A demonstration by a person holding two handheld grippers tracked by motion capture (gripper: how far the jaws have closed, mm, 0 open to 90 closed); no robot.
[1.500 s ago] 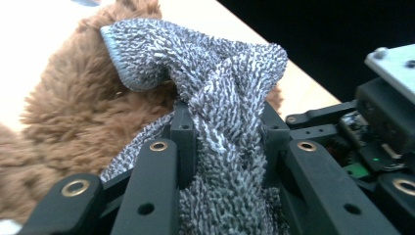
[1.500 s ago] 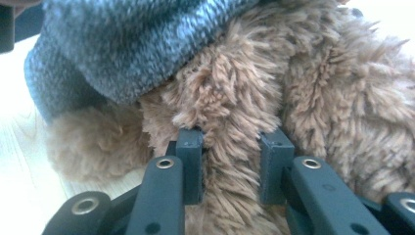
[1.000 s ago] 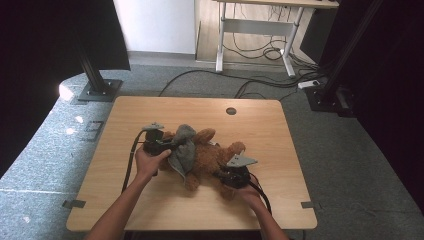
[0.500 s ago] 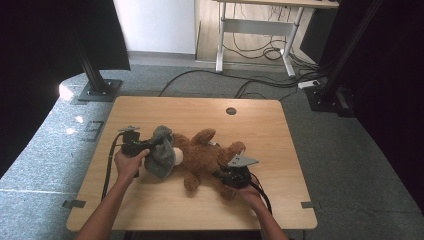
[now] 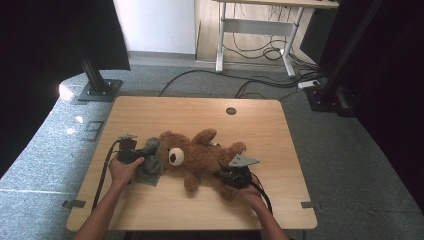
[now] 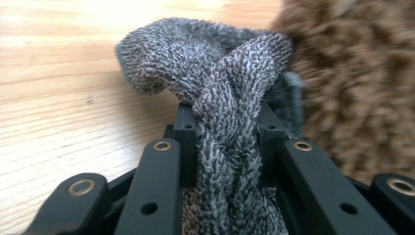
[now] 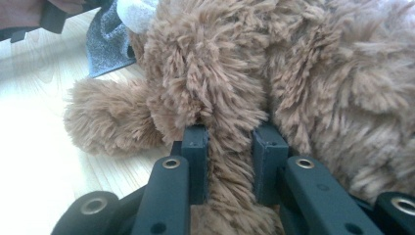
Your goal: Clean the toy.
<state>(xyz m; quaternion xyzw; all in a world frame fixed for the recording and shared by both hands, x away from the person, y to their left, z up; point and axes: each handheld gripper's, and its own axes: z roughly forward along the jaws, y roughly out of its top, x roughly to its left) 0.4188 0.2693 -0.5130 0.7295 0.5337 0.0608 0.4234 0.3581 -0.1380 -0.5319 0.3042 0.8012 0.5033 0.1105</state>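
Bear (image 5: 200, 157) lies mid-table (image 5: 200, 112), nearer the front edge, head toward the left edge. Cloth (image 5: 151, 166) on table, touching the head's left side. Left gripper (image 5: 131, 156) left of cloth; right gripper (image 5: 234, 176) at bear's front-right.

A lab-style recording room with a test table.

A pale wooden table (image 5: 150, 115) stands on grey carpet (image 5: 350, 150), flanked by black stand poles on floor plates (image 5: 97, 90), loose black cables (image 5: 250, 87), and a white-framed desk (image 5: 250, 35) behind.

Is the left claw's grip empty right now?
No, in the left gripper view the left claw is clamped on a bunched fold of the grey knitted cloth, right beside the teddy bear.
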